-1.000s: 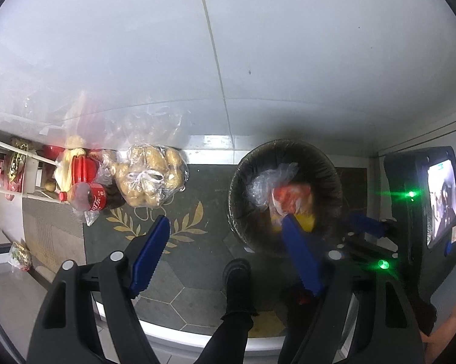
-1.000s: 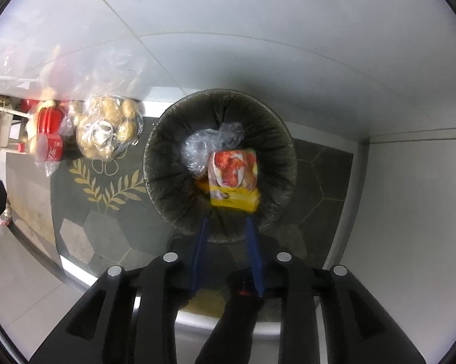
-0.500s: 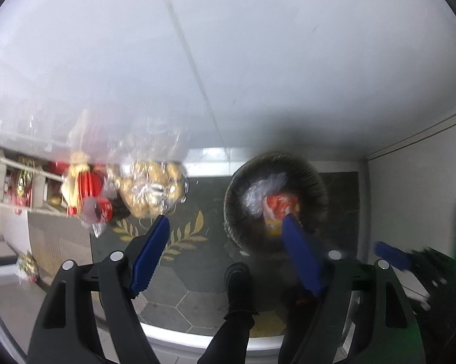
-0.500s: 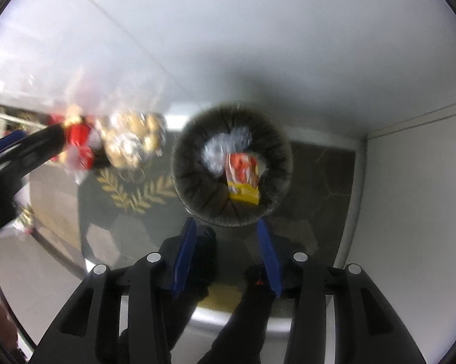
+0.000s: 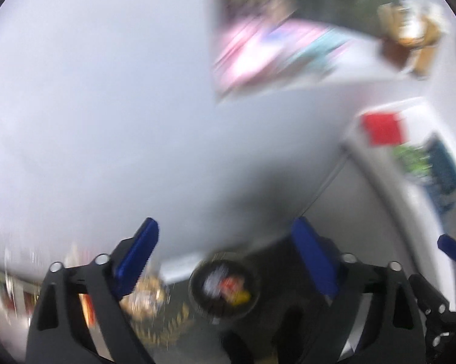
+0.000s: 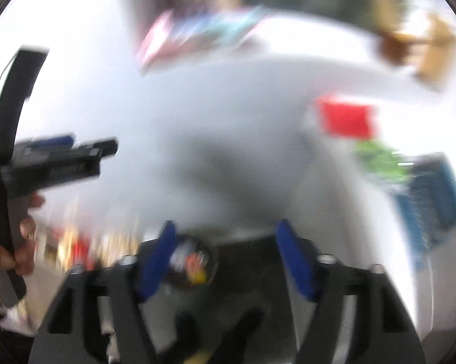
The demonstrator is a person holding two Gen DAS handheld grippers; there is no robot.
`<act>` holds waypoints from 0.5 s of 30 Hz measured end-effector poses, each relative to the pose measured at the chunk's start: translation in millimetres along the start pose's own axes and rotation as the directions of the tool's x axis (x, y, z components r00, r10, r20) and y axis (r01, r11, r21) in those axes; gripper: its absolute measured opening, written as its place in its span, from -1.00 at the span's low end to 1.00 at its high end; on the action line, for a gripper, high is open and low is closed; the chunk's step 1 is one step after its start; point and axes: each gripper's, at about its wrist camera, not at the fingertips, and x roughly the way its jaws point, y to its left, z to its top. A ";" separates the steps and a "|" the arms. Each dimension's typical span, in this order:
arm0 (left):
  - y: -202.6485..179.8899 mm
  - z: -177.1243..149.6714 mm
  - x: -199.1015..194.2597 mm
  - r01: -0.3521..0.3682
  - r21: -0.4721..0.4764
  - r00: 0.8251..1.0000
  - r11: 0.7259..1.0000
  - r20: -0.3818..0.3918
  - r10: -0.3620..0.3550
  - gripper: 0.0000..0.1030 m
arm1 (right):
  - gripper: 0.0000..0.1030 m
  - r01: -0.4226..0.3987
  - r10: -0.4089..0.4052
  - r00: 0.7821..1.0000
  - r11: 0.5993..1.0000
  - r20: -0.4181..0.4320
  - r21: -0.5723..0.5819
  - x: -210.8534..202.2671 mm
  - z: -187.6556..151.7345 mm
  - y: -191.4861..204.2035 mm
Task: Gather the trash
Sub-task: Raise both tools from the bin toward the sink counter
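Note:
Both views are motion-blurred. The black trash bin (image 5: 223, 286) sits low between my left gripper's fingers, with a red and yellow packet (image 5: 234, 289) and clear plastic inside. It also shows in the right wrist view (image 6: 191, 262). My left gripper (image 5: 225, 251) is open and empty, raised well above the bin. My right gripper (image 6: 225, 254) is open and empty too. The left gripper (image 6: 58, 157) and the hand holding it appear at the left of the right wrist view.
A white table surface (image 5: 106, 106) fills most of both views. On it lie a pink and teal packet (image 5: 273, 48), a brown item (image 5: 410, 27), a red item (image 5: 382, 127) and a green and blue packet (image 5: 431, 166). Bagged goods (image 5: 143, 297) sit left of the bin.
Both grippers have risen and tilted up, away from the bin, which now looks small and low. The right gripper's fingers have opened wider. The table top and its items have come into view.

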 end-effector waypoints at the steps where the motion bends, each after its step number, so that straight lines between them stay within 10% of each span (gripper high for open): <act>1: -14.4 7.1 -8.9 0.021 0.027 1.000 0.999 0.021 -0.022 0.74 | 0.40 0.019 -0.019 1.000 0.999 0.013 0.046 -12.4 1.6 -14.9; 15: -200.2 25.6 -83.1 0.211 0.359 0.964 0.909 0.077 -0.254 0.85 | 0.41 0.208 -0.271 0.954 0.903 0.123 0.376 -115.2 -23.7 -146.9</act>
